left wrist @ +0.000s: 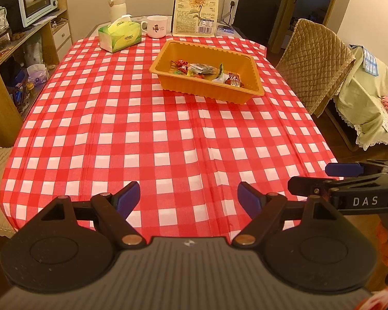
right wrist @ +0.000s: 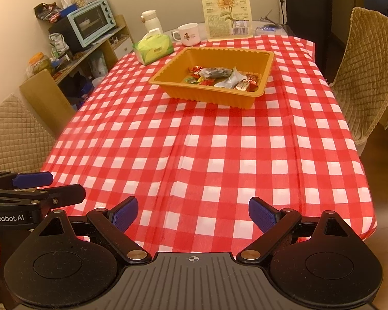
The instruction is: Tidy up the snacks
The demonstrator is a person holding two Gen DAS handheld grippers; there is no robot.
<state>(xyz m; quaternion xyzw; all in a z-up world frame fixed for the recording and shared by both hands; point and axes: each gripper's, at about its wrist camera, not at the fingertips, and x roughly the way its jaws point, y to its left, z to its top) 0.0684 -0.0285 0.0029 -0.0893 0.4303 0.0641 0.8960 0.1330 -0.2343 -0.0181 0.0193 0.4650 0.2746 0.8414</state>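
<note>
My worktop (left wrist: 147, 139) wears a red check cloth and is bare at my end. Towards the far end sits the orange tray (left wrist: 207, 91), and the wrapped snacks (left wrist: 207, 71) lie heaped inside it. Behind it a seed bag (left wrist: 196, 7) stands upright, with a tissue box (left wrist: 119, 36) and a mug (left wrist: 156, 26) to its left. My left tongs (left wrist: 188, 199) and right tongs (right wrist: 193, 213) hang spread over the near edge, pinching nothing.
</note>
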